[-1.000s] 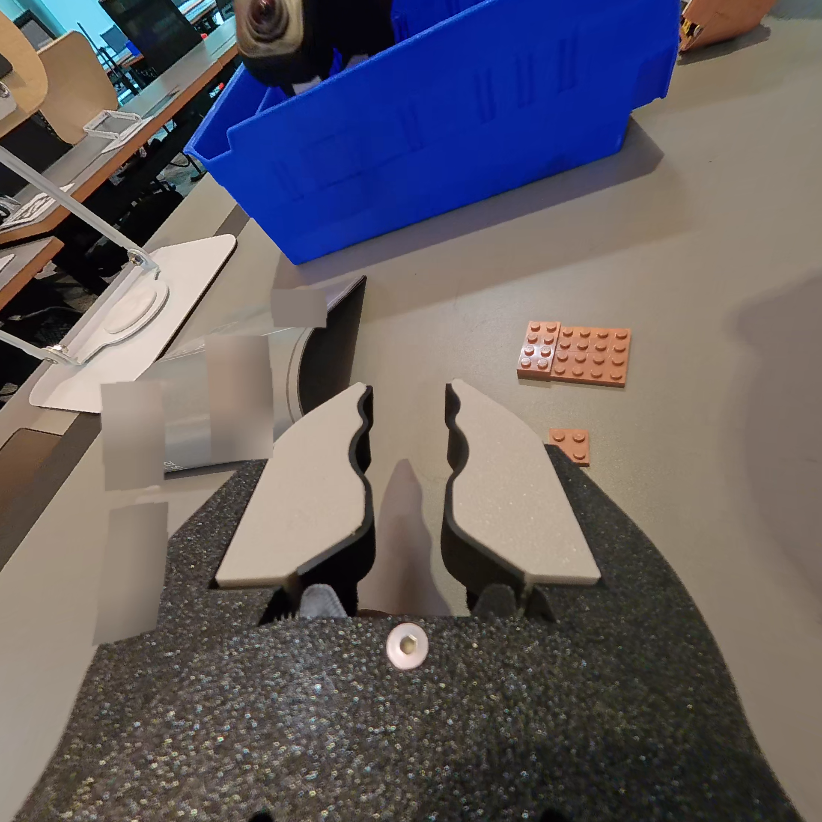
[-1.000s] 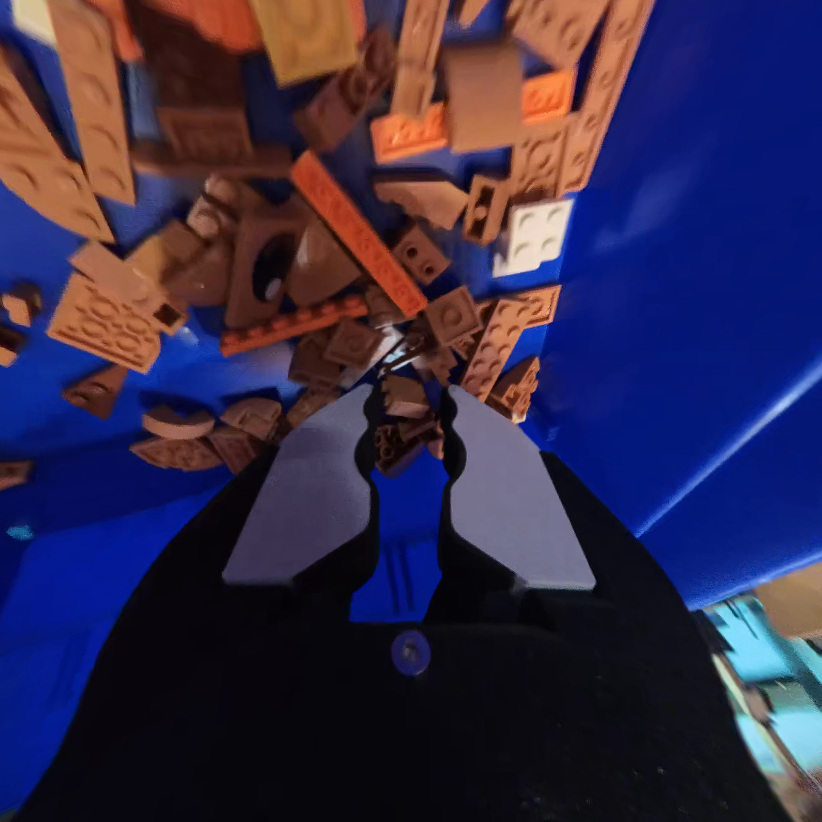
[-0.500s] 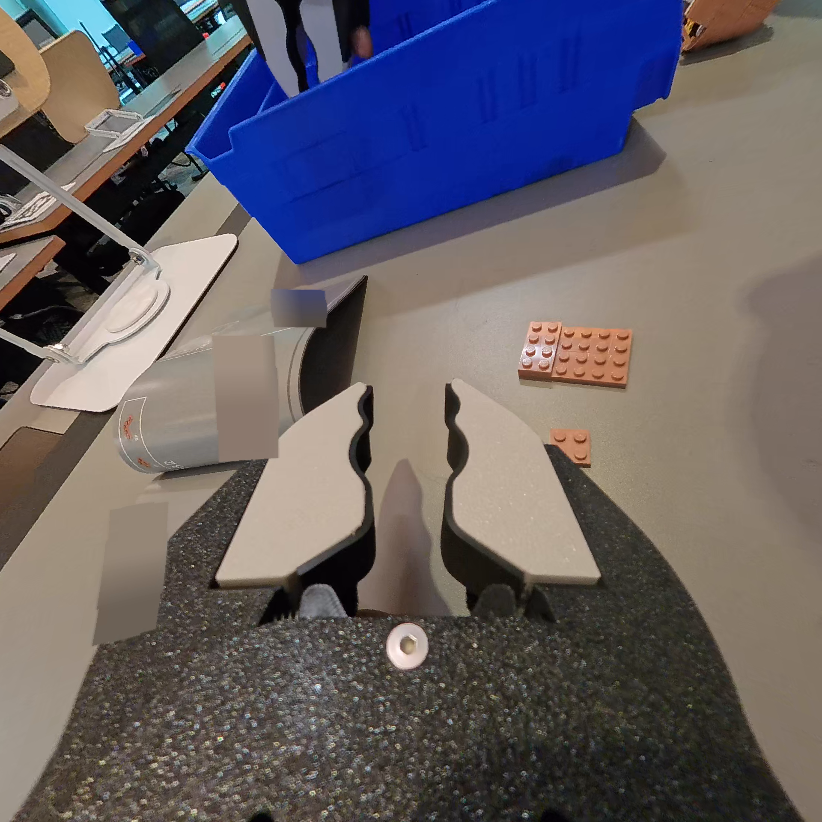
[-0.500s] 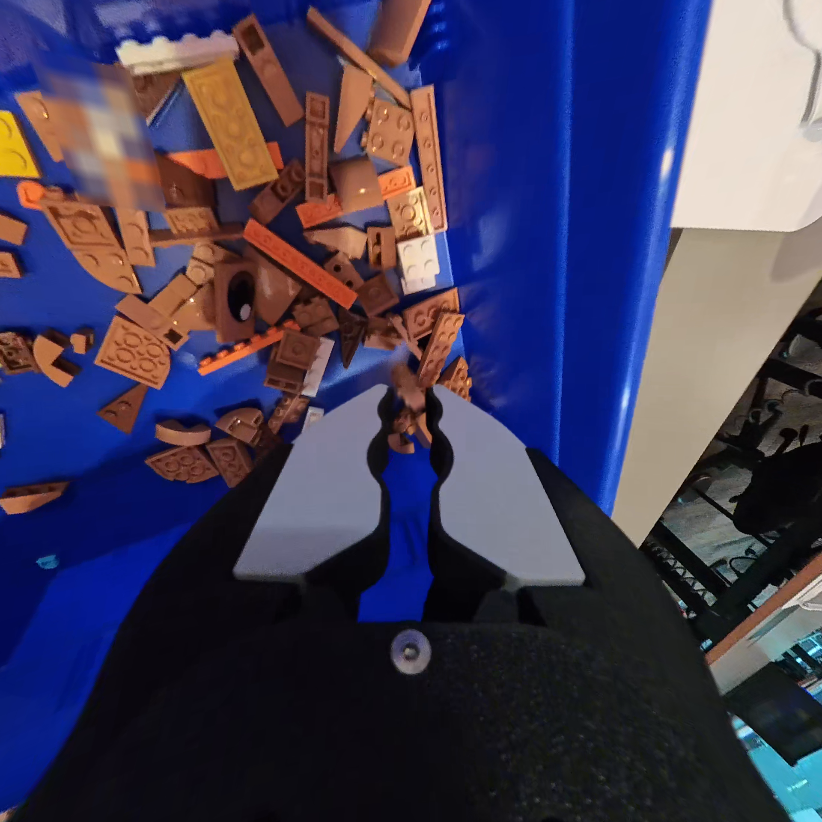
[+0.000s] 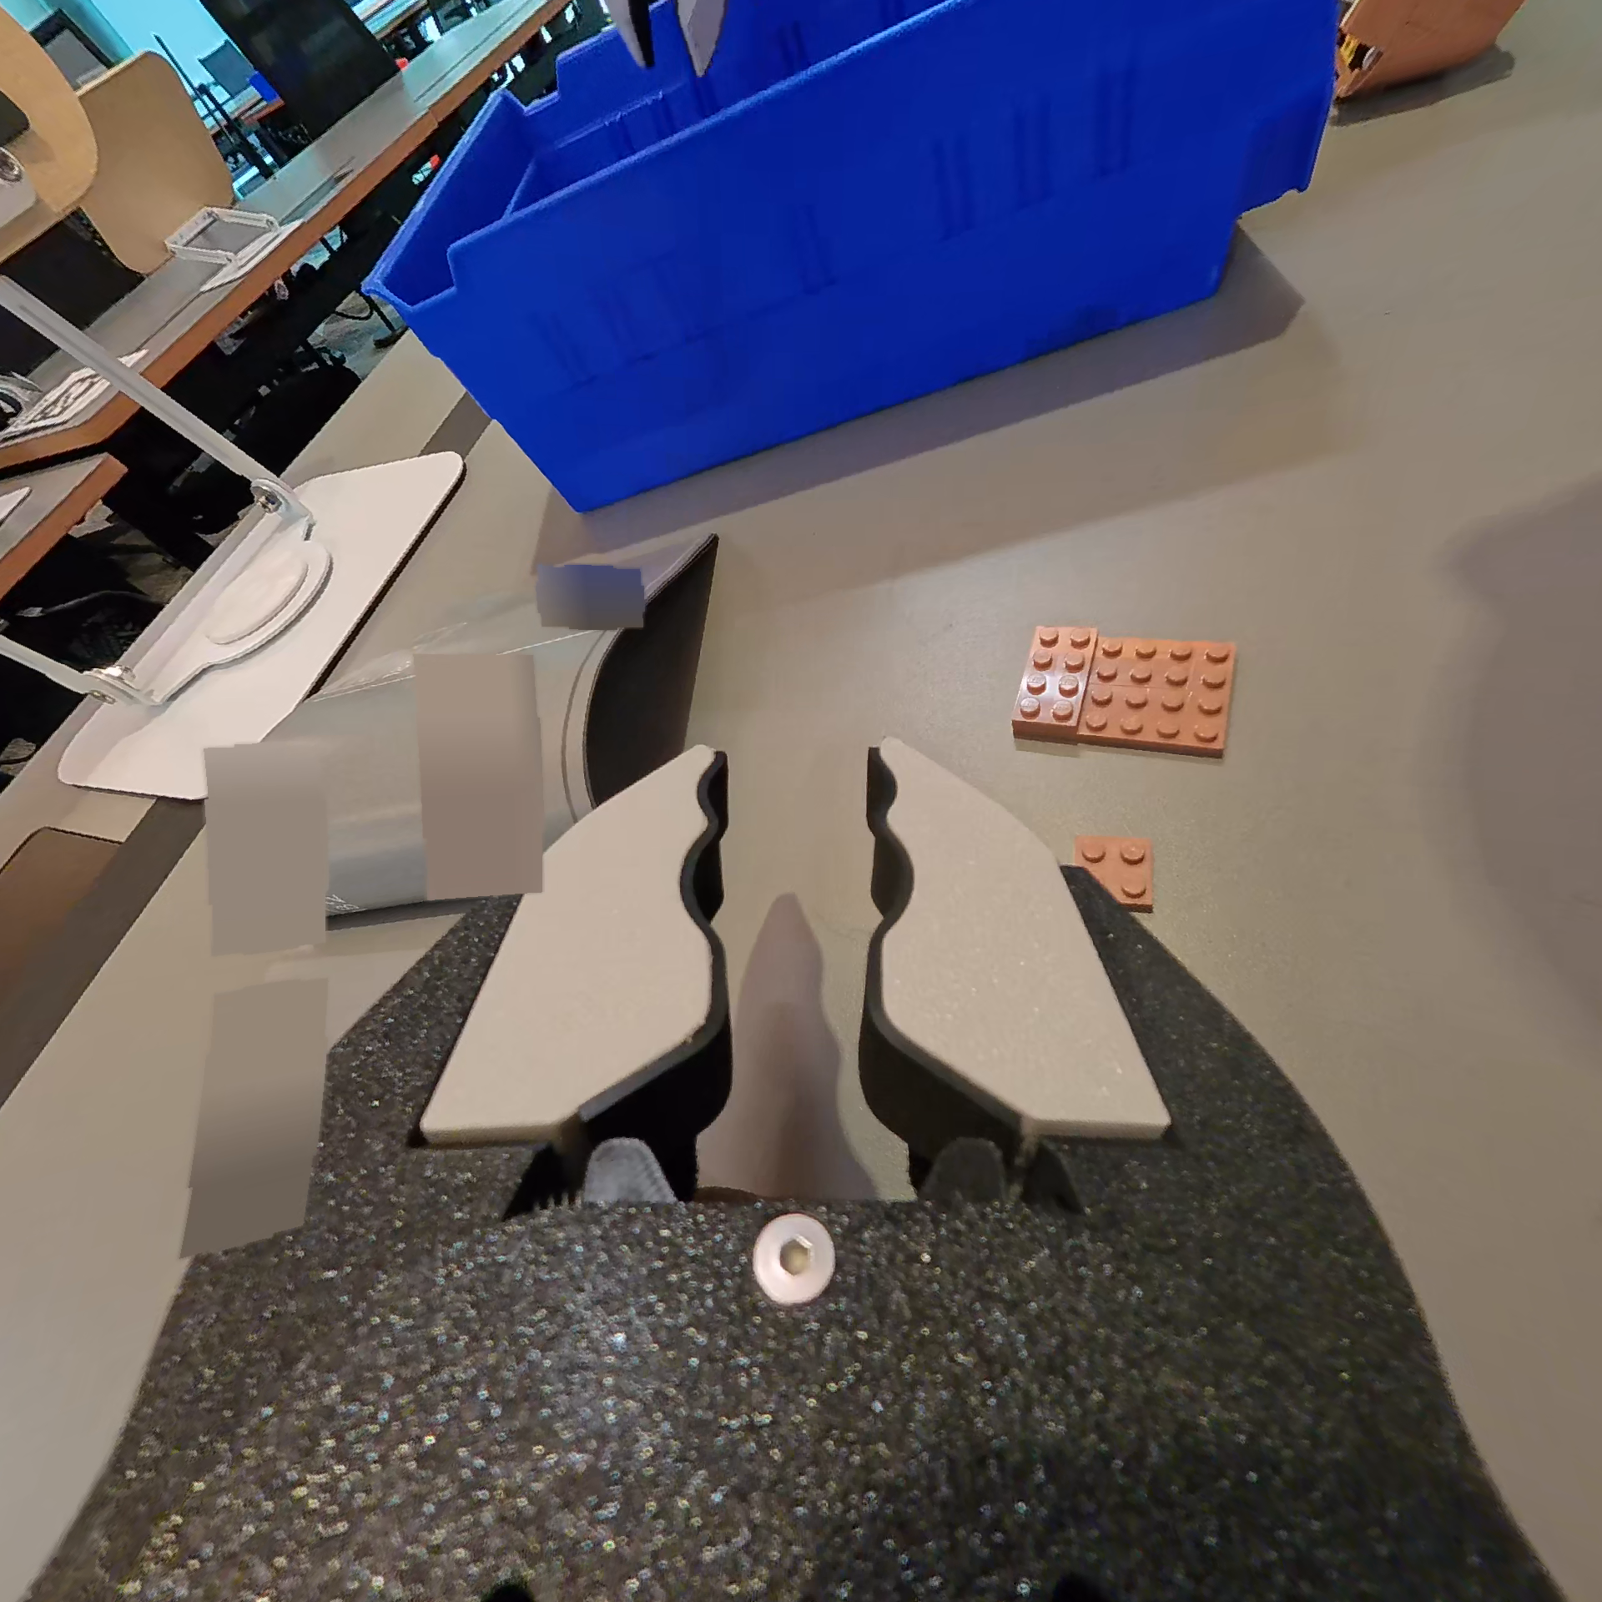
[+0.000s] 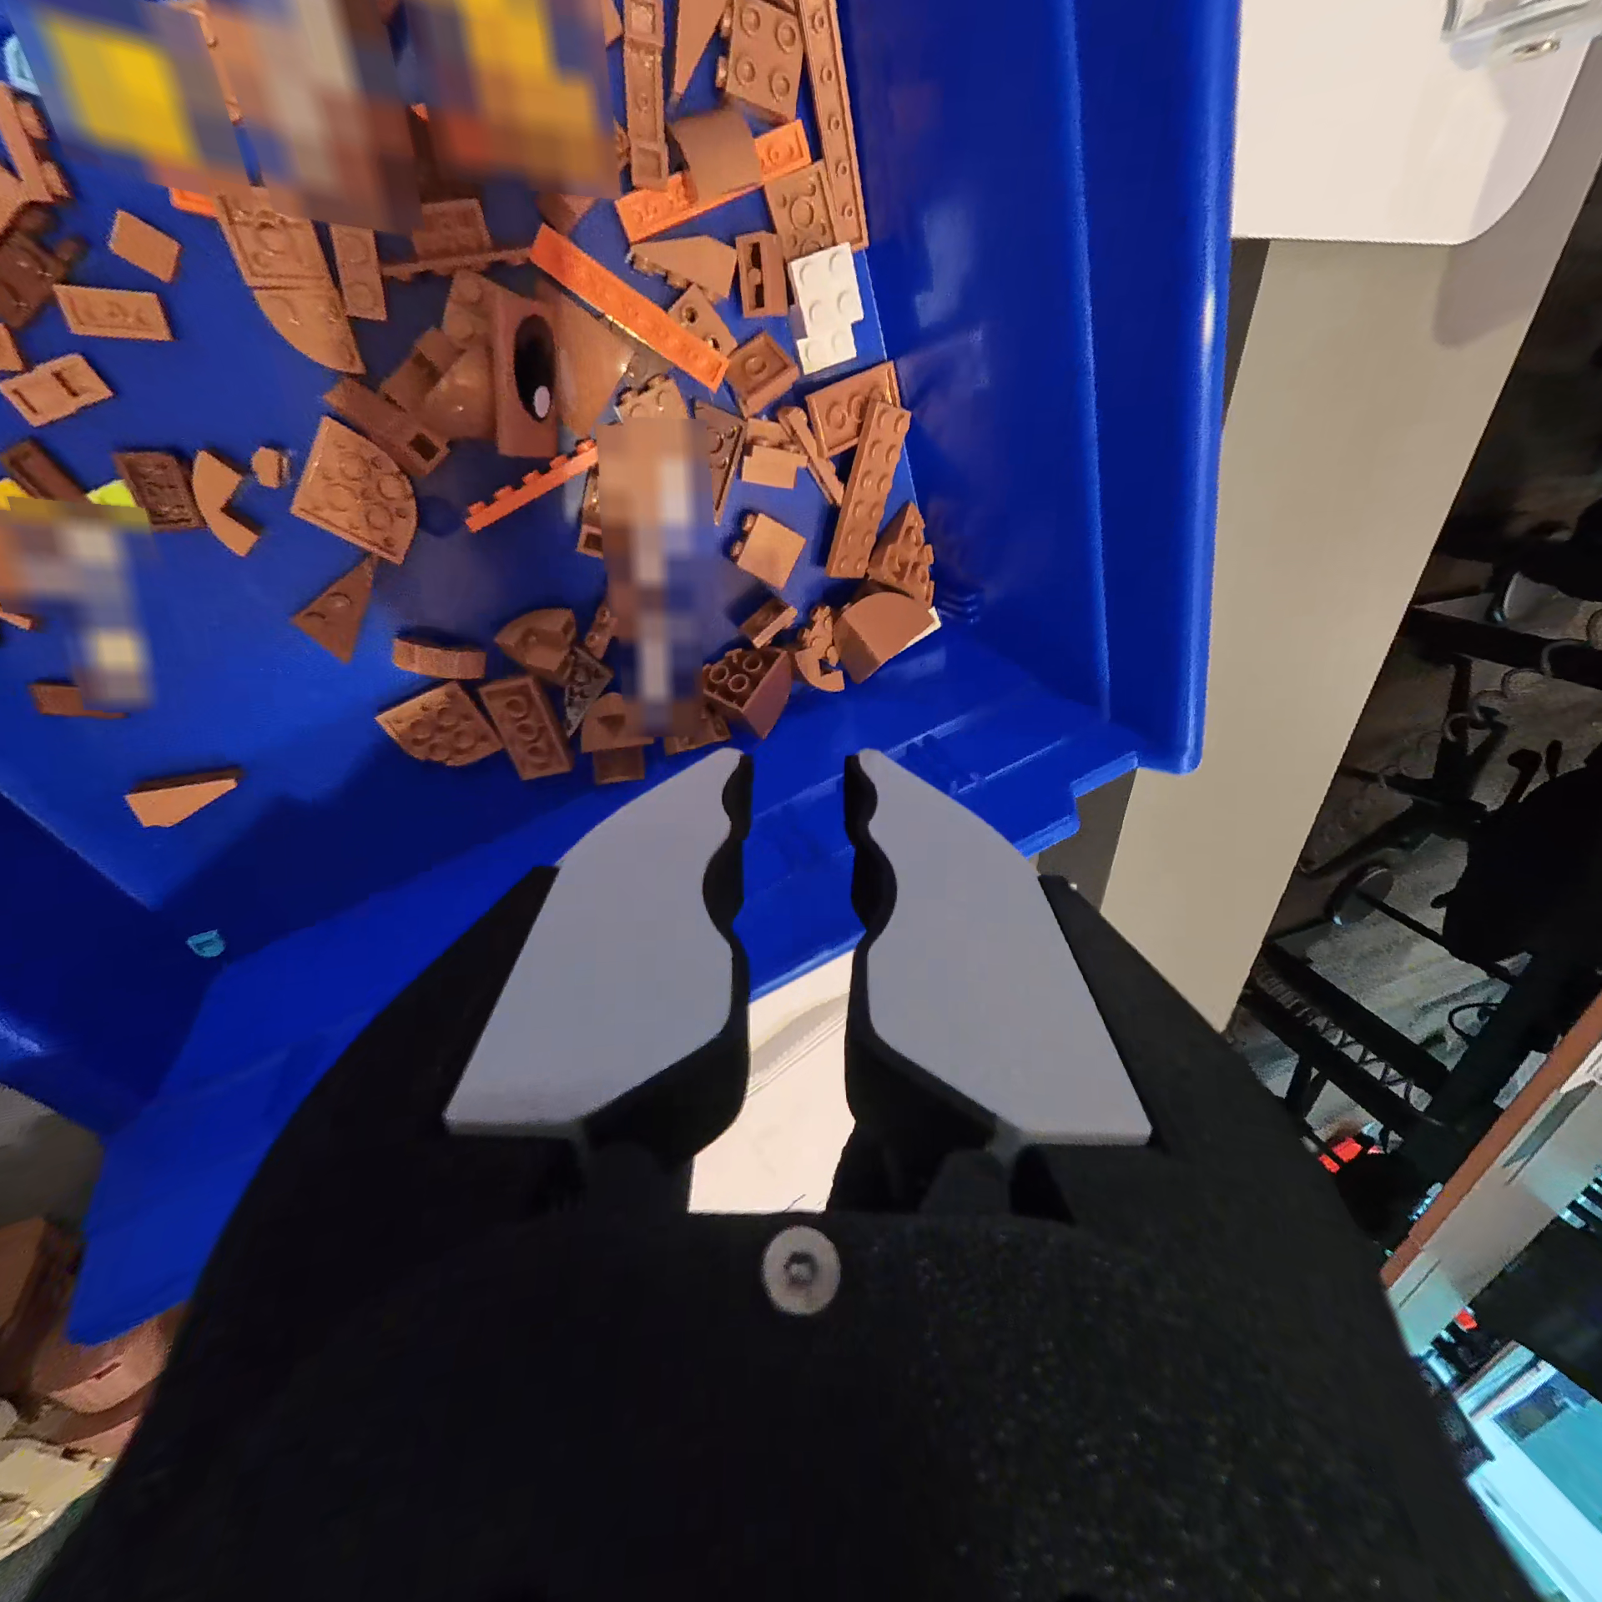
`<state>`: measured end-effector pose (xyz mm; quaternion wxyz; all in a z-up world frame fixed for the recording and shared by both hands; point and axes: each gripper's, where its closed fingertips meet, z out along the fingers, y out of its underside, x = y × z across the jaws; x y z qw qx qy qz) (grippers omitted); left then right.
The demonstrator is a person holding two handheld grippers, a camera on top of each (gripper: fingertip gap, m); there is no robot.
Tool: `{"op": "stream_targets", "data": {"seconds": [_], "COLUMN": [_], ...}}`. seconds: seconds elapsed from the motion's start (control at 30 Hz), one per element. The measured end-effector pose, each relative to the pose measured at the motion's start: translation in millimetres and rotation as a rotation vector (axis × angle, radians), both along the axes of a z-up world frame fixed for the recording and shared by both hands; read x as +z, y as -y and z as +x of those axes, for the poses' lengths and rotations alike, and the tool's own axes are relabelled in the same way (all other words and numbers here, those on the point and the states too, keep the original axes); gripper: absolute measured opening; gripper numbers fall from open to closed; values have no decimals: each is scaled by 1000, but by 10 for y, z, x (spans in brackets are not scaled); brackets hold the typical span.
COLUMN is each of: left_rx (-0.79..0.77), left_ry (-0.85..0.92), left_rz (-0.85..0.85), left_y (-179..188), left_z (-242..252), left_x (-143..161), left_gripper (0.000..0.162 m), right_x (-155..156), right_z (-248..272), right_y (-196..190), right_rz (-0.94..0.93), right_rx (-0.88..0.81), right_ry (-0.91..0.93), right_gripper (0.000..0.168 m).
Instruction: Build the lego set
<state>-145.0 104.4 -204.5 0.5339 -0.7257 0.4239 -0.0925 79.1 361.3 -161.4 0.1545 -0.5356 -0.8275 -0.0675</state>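
Build status: early. On the bench (image 5: 1300, 1127), one joined plate group (image 5: 1127, 698) and a loose small plate (image 5: 1116, 869) lie apart. Most parts remain in the bin (image 6: 1032, 433). Left claw (image 5: 796, 771) gapes, empty. Right claw (image 6: 793, 767), above the bin, stands narrowly parted, empty.

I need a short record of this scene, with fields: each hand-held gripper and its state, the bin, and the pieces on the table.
left hand-held gripper: open, empty, low over the grey table
right hand-held gripper: open, empty, above the near rim of the bin
blue bin: holds many loose brown and orange pieces, one white piece
built plate assembly: flat on the table, right of the left gripper
small brown plate: separate, nearer than the assembly
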Motion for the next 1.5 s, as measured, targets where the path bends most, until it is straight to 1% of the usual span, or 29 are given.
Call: {"op": "stream_targets", "data": {"seconds": [0.27,0.77,0.97,1.13,1.2,1.4,1.5], "left_rx": [3,3,15,21,22,21,21], "left_ry": [3,27,23,27,25,23,23], "left_rz": [1,-4,-29,-35,-34,-33,-33], "left_y": [-2,-2,-25,-33,-34,-31,-31], "left_z": [-5,-15,-22,-28,-28,-27,-27], "left_x": [4,23,-2,-3,-4,-5,-5], "left_gripper": [31,31,31,31,31,31,31], "right_x": [-69,-217,-339,-539,-613,-766,-777], "right_z": [-18,-151,-303,-452,-492,-514,-490], "right_y": [158,336,555,802,850,769,685], "right_rz": [-35,-103,-214,-332,-344,-298,-275], "right_rx": [27,93,156,187,188,149,118], "right_ry": [-4,6,-2,6,11,32,37], "right_gripper": [20,20,20,22,23,23,10]}}
